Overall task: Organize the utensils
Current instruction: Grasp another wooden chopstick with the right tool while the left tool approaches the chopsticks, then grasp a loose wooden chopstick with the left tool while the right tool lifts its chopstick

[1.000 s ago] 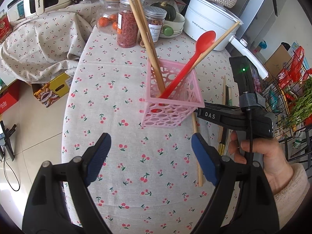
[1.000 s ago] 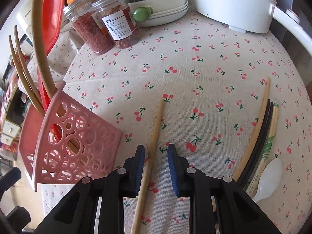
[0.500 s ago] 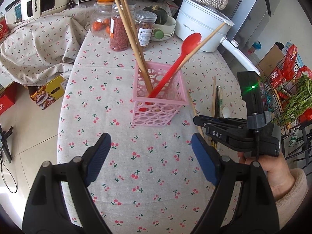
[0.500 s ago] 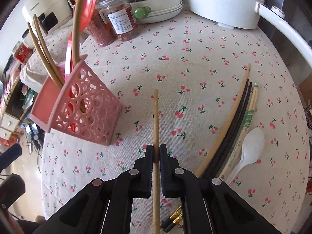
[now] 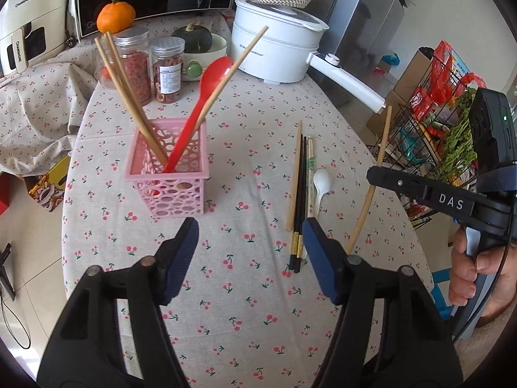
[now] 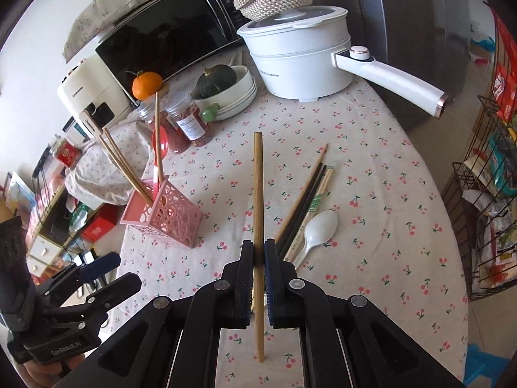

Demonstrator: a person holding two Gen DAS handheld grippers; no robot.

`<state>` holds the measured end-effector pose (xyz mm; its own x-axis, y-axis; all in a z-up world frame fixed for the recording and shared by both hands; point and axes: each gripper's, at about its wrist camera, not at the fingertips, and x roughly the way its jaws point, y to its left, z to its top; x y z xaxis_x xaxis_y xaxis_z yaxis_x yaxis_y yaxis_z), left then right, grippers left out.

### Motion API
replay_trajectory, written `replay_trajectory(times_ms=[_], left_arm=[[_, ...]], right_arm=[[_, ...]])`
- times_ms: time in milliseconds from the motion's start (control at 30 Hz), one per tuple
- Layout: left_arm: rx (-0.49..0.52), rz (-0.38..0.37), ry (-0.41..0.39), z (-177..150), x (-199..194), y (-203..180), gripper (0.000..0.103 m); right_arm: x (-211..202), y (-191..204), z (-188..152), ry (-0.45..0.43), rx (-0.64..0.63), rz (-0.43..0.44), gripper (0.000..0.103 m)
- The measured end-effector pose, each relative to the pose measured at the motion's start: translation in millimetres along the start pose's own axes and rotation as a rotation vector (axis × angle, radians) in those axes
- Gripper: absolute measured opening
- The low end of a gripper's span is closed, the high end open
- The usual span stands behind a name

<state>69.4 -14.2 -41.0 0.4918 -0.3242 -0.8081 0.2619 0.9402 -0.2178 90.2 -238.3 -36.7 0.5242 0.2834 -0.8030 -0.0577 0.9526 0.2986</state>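
Utensils are partly sorted, as I read it. The tabletop (image 5: pixel 245 291) carries a pink basket (image 5: pixel 171 190) standing upright left of centre, and it already holds 3 wooden chopsticks (image 5: pixel 129 97) and a red spoon (image 5: pixel 197 119). Well to its right, a loose bundle of chopsticks (image 5: pixel 300 190), some black and some pale, lies flat with a white spoon (image 5: pixel 321 184) touching its right side.

My right gripper (image 6: pixel 258 255) has its jaws clenched on 1 wooden chopstick (image 6: pixel 258 194), lifted clear of the cloth and pointing away from me. My left gripper (image 5: pixel 248 242) hangs over bare cloth between basket and bundle, its jaws closing with nothing between them.

I judge the held stick goes into the basket next, then the bundle and white spoon remain.
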Motion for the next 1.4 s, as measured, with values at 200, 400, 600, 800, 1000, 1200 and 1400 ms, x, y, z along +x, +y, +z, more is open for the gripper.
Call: replay_trajectory(times_ms=[200,400,600,800,1000,1200,1400], left_arm=[[0.102,0.001,0.049,13,30,-41,0.036],[0.134,0.01,0.129,43,87,-71,0.021],[0.108,0.029,0.174,84,154,-80,0.014],[0.095,0.033,0.191,113,201,-92,0.014],[0.11,0.094,0.202,135,232,-98,0.014],[0.114,0.121,0.237,137,249,-98,0.014],[0.191,0.173,0.212,129,244,-106,0.007]], right_arm=[[-13,-36,6,-0.019,0.061,-0.01,0.006],[-21,-66,16,-0.046,0.131,0.017,0.007],[-17,-94,26,-0.046,0.217,0.054,0.007],[-6,-113,31,-0.026,0.27,0.072,0.007],[-1,-119,34,-0.016,0.286,0.086,0.007],[2,-120,37,-0.017,0.288,0.083,0.007],[7,-115,37,-0.012,0.287,0.073,0.006]])
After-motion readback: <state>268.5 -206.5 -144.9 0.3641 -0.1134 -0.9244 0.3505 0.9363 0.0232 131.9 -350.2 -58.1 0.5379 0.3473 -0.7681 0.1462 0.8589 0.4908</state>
